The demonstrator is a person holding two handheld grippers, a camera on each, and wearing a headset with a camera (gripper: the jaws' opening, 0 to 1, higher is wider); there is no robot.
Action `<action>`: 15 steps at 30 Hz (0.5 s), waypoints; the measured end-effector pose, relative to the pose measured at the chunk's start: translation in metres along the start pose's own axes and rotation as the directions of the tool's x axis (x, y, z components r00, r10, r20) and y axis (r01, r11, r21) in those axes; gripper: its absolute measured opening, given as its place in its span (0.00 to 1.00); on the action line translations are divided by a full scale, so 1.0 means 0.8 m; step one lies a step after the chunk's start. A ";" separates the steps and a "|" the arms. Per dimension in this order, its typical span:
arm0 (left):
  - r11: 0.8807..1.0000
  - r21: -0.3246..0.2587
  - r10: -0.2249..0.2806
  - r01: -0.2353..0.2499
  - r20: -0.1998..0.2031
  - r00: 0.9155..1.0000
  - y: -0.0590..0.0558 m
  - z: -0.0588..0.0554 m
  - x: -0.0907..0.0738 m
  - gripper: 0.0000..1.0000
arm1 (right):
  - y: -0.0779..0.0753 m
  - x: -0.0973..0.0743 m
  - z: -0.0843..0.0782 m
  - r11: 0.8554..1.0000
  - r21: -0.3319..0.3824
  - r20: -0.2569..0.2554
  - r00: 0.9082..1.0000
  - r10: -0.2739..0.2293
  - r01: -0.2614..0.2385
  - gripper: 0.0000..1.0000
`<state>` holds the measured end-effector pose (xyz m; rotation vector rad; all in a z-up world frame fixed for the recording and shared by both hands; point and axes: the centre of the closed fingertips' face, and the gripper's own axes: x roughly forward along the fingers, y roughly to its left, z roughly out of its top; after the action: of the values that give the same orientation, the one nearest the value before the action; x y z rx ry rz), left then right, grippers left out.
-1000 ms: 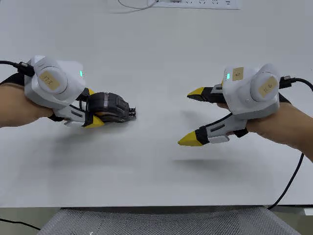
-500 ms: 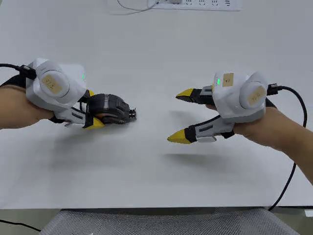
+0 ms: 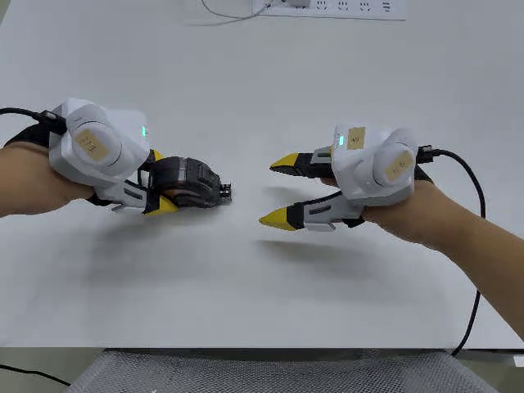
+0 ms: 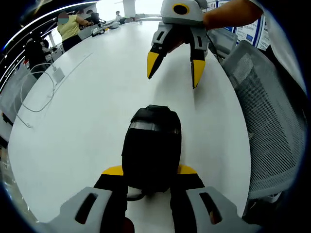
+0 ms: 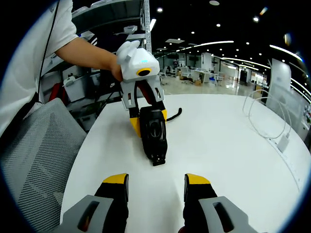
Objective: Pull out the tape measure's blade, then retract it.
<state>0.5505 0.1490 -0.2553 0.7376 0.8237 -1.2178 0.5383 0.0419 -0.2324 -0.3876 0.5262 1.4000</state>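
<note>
Two hand-held grippers over a smooth, matte white table (image 3: 246, 90): rounded white plastic housings, black jaws ending in pointed yellow wedges. Clamped between the jaws of the left gripper (image 3: 160, 182), a tape measure (image 3: 187, 182) with a black, rounded, glossy case, lying on the table with a small hook at the case mouth. Facing that mouth, near it but apart, the right gripper (image 3: 279, 190), jaws spread wide, pinching nothing, tips just above the surface. Beyond the tape measure, at the far table edge, a white power strip (image 3: 327, 6) and a thin looping white cable (image 3: 221, 12). On the near side of the tape measure, past the table edge, grey mesh chair fabric (image 3: 262, 372). Behind the tape measure in the right gripper view, a dim open hall with ceiling spotlights.
</note>
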 end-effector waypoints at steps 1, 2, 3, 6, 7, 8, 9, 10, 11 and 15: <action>1.000 0.002 -0.001 0.001 0.001 1.000 0.000 0.000 0.000 0.29 | -0.001 0.002 0.000 1.000 0.002 0.000 1.000 0.000 0.000 0.42; 1.000 -0.002 -0.002 0.002 0.000 1.000 0.000 0.000 0.000 0.29 | -0.002 0.005 0.000 1.000 0.001 0.001 1.000 0.000 0.000 0.42; 1.000 0.002 -0.002 0.002 -0.001 1.000 0.000 0.000 0.000 0.29 | -0.001 0.007 0.000 1.000 0.000 0.001 1.000 0.002 -0.002 0.42; 1.000 0.003 0.001 -0.001 -0.003 1.000 0.000 0.000 0.000 0.29 | -0.002 0.013 0.004 1.000 -0.018 0.007 1.000 0.002 -0.002 0.39; 1.000 0.003 0.002 -0.002 -0.004 1.000 0.000 0.000 0.000 0.29 | -0.002 0.016 0.004 1.000 -0.017 0.006 1.000 0.007 -0.006 0.39; 1.000 0.004 0.003 -0.003 -0.004 1.000 0.001 0.000 0.000 0.29 | -0.002 0.018 0.004 1.000 -0.017 0.005 1.000 0.007 -0.007 0.39; 1.000 0.003 0.003 -0.003 -0.004 1.000 0.001 0.000 0.000 0.29 | -0.002 0.020 0.003 1.000 -0.019 0.003 1.000 0.008 -0.008 0.39; 1.000 0.002 0.002 -0.002 -0.004 1.000 0.001 0.000 0.000 0.29 | -0.002 0.023 0.003 1.000 -0.018 0.003 1.000 0.010 -0.010 0.38; 1.000 0.002 0.001 -0.001 -0.004 1.000 0.001 0.000 0.000 0.29 | -0.002 0.024 0.003 1.000 -0.016 0.003 1.000 0.012 -0.012 0.38; 1.000 -0.001 0.002 -0.002 -0.004 1.000 0.001 0.000 0.000 0.29 | -0.002 0.032 0.003 1.000 -0.010 0.006 1.000 0.025 -0.025 0.36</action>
<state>0.5512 0.1490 -0.2551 0.7401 0.8263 -1.2152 0.5423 0.0641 -0.2446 -0.3856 0.5212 1.4277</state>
